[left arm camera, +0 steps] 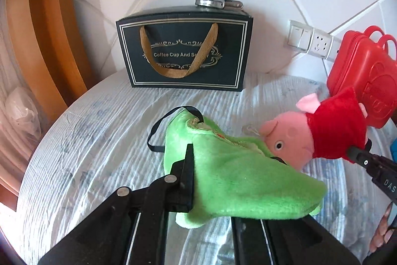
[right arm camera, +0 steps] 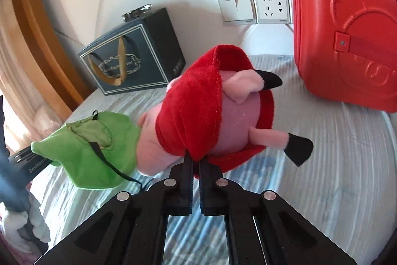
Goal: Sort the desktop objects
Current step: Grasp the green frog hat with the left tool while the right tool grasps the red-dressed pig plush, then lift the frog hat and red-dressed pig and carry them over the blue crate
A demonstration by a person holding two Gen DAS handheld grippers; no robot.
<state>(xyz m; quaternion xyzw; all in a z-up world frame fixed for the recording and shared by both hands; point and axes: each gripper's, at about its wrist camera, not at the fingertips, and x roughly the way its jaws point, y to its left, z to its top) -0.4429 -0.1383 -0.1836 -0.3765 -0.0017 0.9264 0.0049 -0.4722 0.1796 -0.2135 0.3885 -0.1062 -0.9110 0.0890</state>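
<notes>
Both grippers loaded: pouch left, pig right.

Left gripper (left arm camera: 213, 180) is clamped on the green pouch (left arm camera: 238, 173), whose mouth faces away from it toward the pig (right arm camera: 198, 116). Right gripper (right arm camera: 194, 163) is pinched shut on the hem of the pig's red dress, snout pointing ahead-left at the pouch mouth, just touching. Both are held off the table (right arm camera: 335, 165). The right hand likely feeds the pig in, snout first.

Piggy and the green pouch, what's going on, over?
Left tool shut on green pouch. Right tool shut on piggy's red dress. Both held up. Nothing in the way.
</notes>
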